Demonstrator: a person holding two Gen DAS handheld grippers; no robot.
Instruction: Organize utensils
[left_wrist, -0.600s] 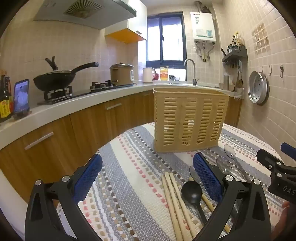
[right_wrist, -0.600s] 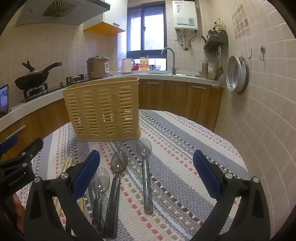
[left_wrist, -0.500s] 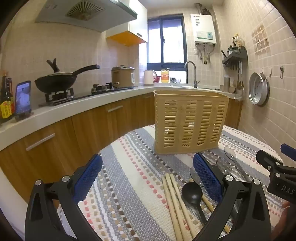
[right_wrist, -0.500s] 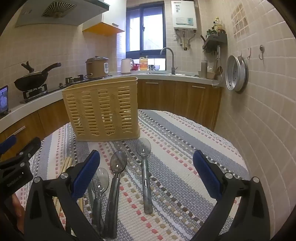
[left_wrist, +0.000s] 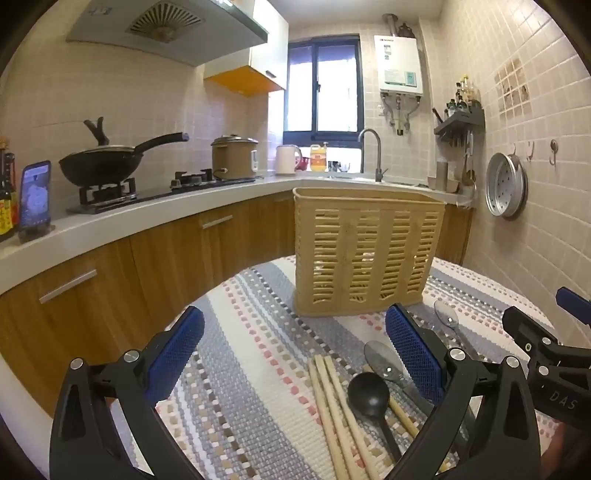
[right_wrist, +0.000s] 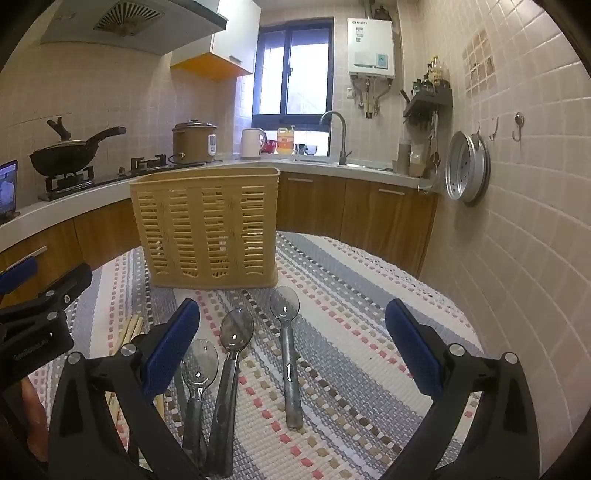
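Note:
A tan slotted utensil basket (left_wrist: 364, 254) stands upright on the striped table mat (left_wrist: 258, 354); it also shows in the right wrist view (right_wrist: 208, 229). In front of it lie wooden chopsticks (left_wrist: 332, 410), a black spoon (left_wrist: 369, 395) and three clear spoons with grey handles (right_wrist: 286, 354). My left gripper (left_wrist: 295, 358) is open and empty above the mat, left of the chopsticks. My right gripper (right_wrist: 291, 354) is open and empty over the clear spoons, without touching them.
A curved kitchen counter (left_wrist: 147, 214) with a wok (left_wrist: 99, 166), a rice cooker (left_wrist: 234, 157), a kettle and a sink runs behind the table. A tiled wall (right_wrist: 524, 221) with a hanging metal lid (right_wrist: 467, 171) stands close on the right.
Both views have risen slightly; the basket sits a little lower and nearer in frame. Nothing on the table has moved.

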